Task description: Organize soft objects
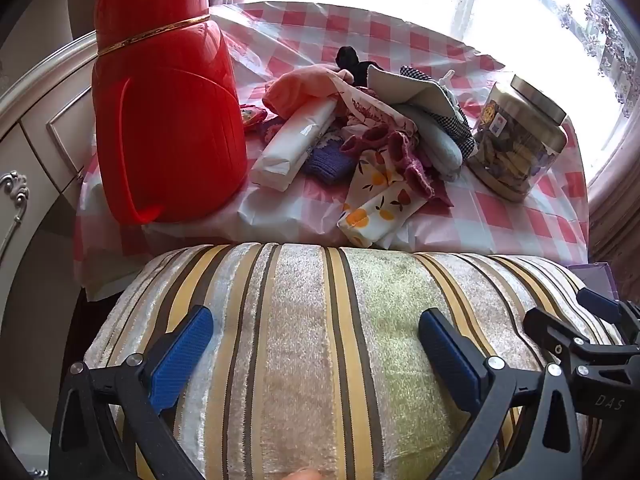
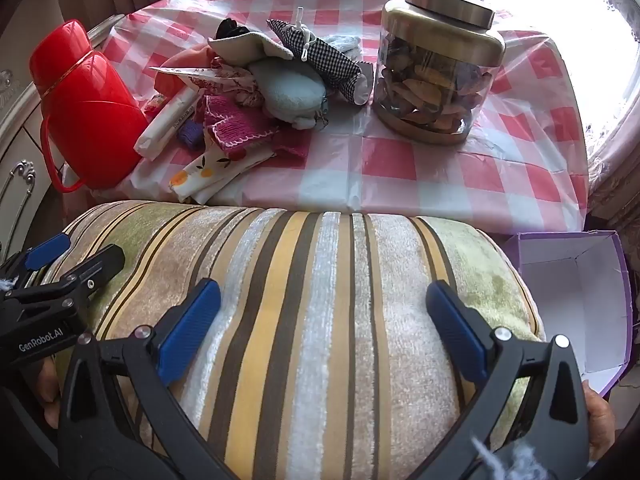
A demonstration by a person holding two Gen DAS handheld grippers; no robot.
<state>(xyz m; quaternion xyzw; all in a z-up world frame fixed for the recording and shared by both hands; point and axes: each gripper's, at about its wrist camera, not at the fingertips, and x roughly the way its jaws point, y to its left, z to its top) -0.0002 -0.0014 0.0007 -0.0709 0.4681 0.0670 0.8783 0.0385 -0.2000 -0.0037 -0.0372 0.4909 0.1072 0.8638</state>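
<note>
Striped cushion [image 1: 320, 344] fills the lower half of both views, lying in front of the checked tablecloth [image 1: 500, 208], its top edge up against the cloth's near edge. In left wrist view the left gripper [image 1: 316, 344] has its jaws spread as wide as they go, blue pads [image 1: 180, 356] on either side of the cushion's middle stripes; the cushion sits between and under them, but whether the pads press into the fabric or just hover over it can't be told. Right gripper [image 2: 324, 328] is the same: jaws fully apart, cushion [image 2: 320, 320] spanning the gap betw them, blue pads [image 2: 188, 332] low left and low right of frame. In right wrist view the left gripper shows at mid-left edge, over the cushion's left end.

Soft pile [image 1: 360, 132] of knits, printed cloth & a white packet lies on the tablecloth at centre top of left view, well beyond the jaws. Red flask [image 1: 160, 112] stands upper left, just beside the pile. Glass jar [image 2: 436, 68] w/ metal lid stands upper right of right view, near the pile. Open purple box [image 2: 572, 292] w/ white inside sits at right edge, just beside the cushion's right end
</note>
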